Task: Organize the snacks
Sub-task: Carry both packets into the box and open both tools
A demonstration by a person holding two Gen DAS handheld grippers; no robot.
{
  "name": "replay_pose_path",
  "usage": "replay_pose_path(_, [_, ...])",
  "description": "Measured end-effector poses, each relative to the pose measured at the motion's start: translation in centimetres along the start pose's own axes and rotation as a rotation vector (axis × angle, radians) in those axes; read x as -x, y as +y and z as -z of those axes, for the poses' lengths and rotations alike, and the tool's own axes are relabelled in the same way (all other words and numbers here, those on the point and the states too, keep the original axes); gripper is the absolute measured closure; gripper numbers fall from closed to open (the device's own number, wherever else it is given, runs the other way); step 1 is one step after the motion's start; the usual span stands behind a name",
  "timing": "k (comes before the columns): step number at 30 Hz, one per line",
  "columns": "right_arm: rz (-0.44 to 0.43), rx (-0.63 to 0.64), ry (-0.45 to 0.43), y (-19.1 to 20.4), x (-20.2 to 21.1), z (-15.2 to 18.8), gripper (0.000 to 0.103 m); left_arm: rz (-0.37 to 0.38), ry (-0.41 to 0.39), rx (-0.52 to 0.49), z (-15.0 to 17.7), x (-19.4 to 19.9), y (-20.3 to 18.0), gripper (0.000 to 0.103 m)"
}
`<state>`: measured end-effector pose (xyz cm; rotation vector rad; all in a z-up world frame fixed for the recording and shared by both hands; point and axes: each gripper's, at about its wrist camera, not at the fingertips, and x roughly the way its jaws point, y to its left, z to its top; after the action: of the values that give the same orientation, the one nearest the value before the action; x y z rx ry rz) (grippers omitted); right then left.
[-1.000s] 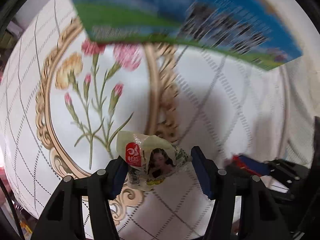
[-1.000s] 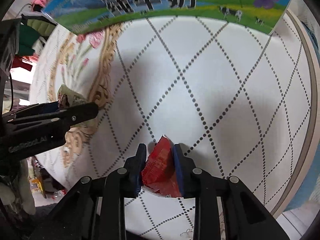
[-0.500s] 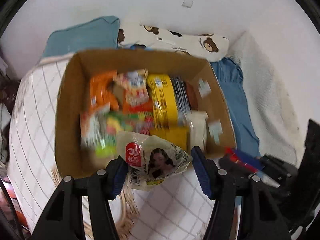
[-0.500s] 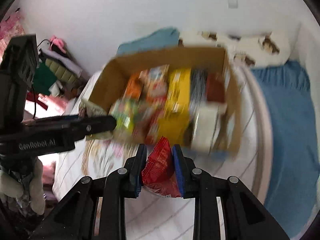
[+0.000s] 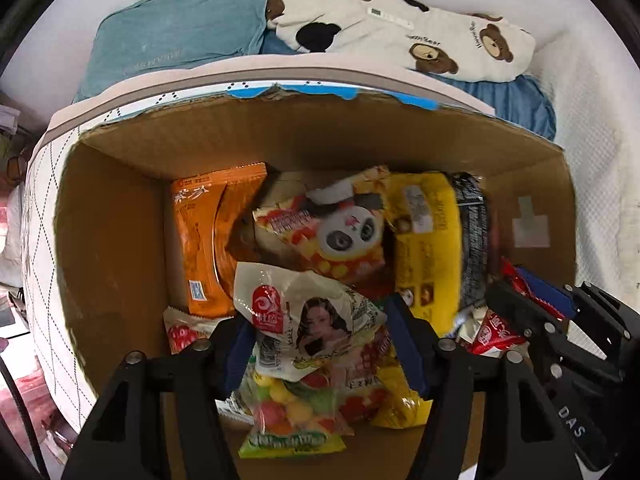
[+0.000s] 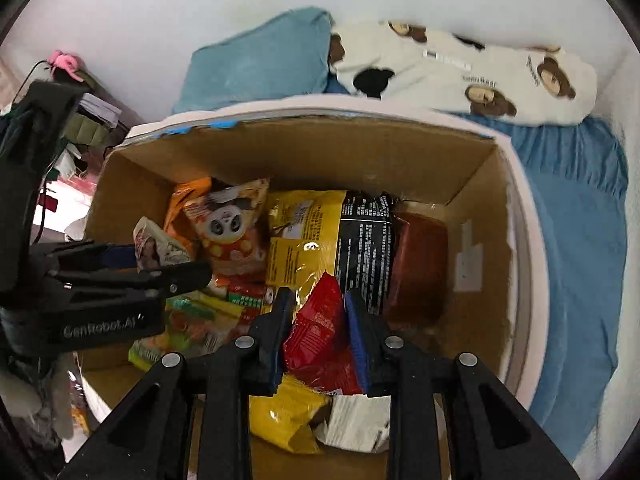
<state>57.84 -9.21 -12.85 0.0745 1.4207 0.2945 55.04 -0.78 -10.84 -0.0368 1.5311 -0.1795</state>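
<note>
An open cardboard box (image 5: 116,240) lies below both grippers, which point down into it. It holds several snack bags: an orange packet (image 5: 204,236), a panda-print packet (image 5: 340,232), a yellow bag (image 5: 428,240) and a fruit-candy bag (image 5: 296,404). My left gripper (image 5: 316,320) has a pale packet with a woman's portrait (image 5: 304,316) between its pads over the box's left half. Its jaws are opening, and the pads still touch the packet. My right gripper (image 6: 316,304) is shut on a red packet (image 6: 320,332) above the yellow bag (image 6: 304,248).
The box rests on a white quilted cover (image 5: 40,216). Behind it lie a teal pillow (image 5: 180,36), a bear-print cloth (image 5: 400,28) and a blue sheet (image 6: 572,216). A white wall (image 6: 200,8) rises behind them. Clutter (image 6: 84,120) fills the left edge.
Both grippers have swept from the flowered quilt to above the open box, each carrying its packet. The box has grown larger and now fills both views.
</note>
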Motion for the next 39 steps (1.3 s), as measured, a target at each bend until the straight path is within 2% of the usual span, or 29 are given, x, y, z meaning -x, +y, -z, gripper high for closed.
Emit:
replay_pose_path(1, [-0.002,-0.022,0.031,-0.3,-0.7,-0.5,0.063,-0.002,0.009,0.005,-0.2,-0.2,0.1,0.041])
replay_pose_path(2, [-0.005,-0.039,0.045,-0.7,-0.9,-0.7,0.037,-0.006,0.009,0.010,-0.2,-0.3,0.2,0.041])
replay_pose_path(4, [0.001,-0.048,0.043,-1.0,-1.0,-1.1,0.002,-0.034,0.021,0.018,-0.4,-0.6,0.6,0.039])
replay_pose_path(7, [0.060,-0.040,0.045,-1.5,-1.1,-1.5,0.002,-0.030,0.028,0.033,-0.5,-0.5,1.0,0.019])
replay_pose_path(11, [0.089,-0.042,0.064,-2.2,-1.4,-1.2,0.002,-0.056,0.010,0.037,-0.1,0.0,1.3,0.006])
replay_pose_path(18, [0.140,-0.023,0.058,-1.6,-1.1,0.6,0.002,-0.051,-0.010,0.043,0.8,0.3,1.4,0.006])
replay_pose_path(23, [0.155,-0.020,0.012,-1.0,0.5,2.5,0.002,-0.077,-0.068,0.040,2.7,1.7,1.4,0.006])
replay_pose_path(32, [0.168,0.001,-0.106,0.5,4.0,7.3,0.002,-0.068,-0.229,0.042,8.4,5.6,1.4,0.006])
replay_pose_path(39, [0.188,0.002,-0.226,1.5,7.7,11.5,0.002,-0.100,-0.384,0.045,12.9,8.8,0.6,0.006])
